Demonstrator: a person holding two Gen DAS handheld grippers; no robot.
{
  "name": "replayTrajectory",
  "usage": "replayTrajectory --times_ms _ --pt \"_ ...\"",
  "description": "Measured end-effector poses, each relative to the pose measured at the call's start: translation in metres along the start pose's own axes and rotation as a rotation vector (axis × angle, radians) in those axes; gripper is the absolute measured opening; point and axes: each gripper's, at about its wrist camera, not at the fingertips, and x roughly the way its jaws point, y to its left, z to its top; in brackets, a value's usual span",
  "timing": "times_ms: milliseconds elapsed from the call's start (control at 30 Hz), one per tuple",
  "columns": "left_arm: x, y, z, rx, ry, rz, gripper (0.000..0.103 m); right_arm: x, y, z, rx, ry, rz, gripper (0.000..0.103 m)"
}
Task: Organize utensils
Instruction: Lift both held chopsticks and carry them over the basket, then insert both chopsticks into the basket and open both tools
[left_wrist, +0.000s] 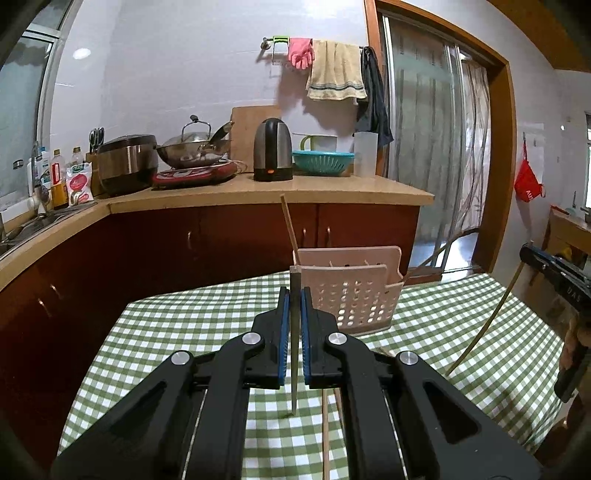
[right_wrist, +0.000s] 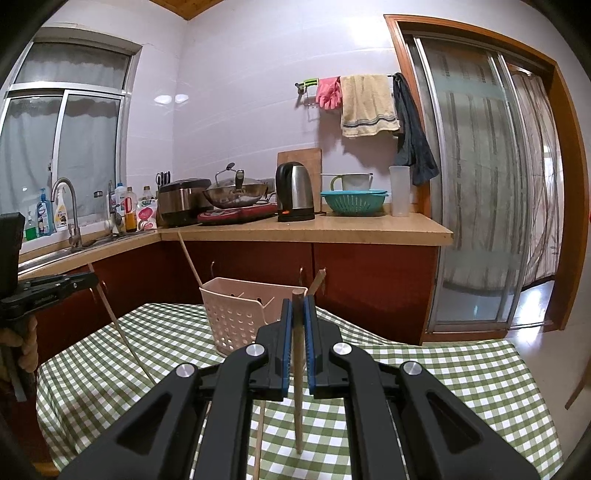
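Observation:
A pink perforated utensil basket (left_wrist: 354, 295) stands on the checked table (left_wrist: 184, 332), with one chopstick (left_wrist: 290, 229) leaning in it. My left gripper (left_wrist: 295, 295) is shut on a thin chopstick (left_wrist: 294, 362), held upright with its tip near the cloth, just in front of the basket. My right gripper (right_wrist: 297, 306) is shut on a wooden chopstick (right_wrist: 297, 387), also upright, near the basket (right_wrist: 236, 317). The right gripper shows at the right edge of the left wrist view (left_wrist: 554, 273), the left gripper at the left edge of the right wrist view (right_wrist: 55, 286).
More chopsticks lie on the cloth under the grippers (left_wrist: 325, 432) (right_wrist: 259, 435). Behind the table runs a kitchen counter (left_wrist: 258, 192) with a kettle (left_wrist: 272, 149), wok (left_wrist: 195, 147), rice cooker (left_wrist: 125, 162) and teal colander (left_wrist: 321, 160). A sliding glass door (right_wrist: 472, 192) is at the right.

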Motion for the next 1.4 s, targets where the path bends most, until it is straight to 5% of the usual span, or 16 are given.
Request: replayTrajectory --times_ms 700,867,1167,1400 --pt "0.018 -0.015 0.115 -0.003 -0.283 -0.1 0.006 0.051 0.01 0.102 -0.002 -0.262 0.11 0.007" --pt "0.041 -0.016 0.136 -0.01 -0.318 -0.094 0.006 0.083 0.005 0.103 0.011 -0.242 0.105 0.007" --pt "0.091 -0.014 0.124 -0.044 -0.267 -0.084 0.006 0.131 -0.001 0.069 0.042 -0.123 0.096 0.007" --pt "0.081 -0.008 0.142 -0.061 -0.293 -0.118 0.006 0.132 -0.001 0.07 0.043 -0.125 0.099 0.007"
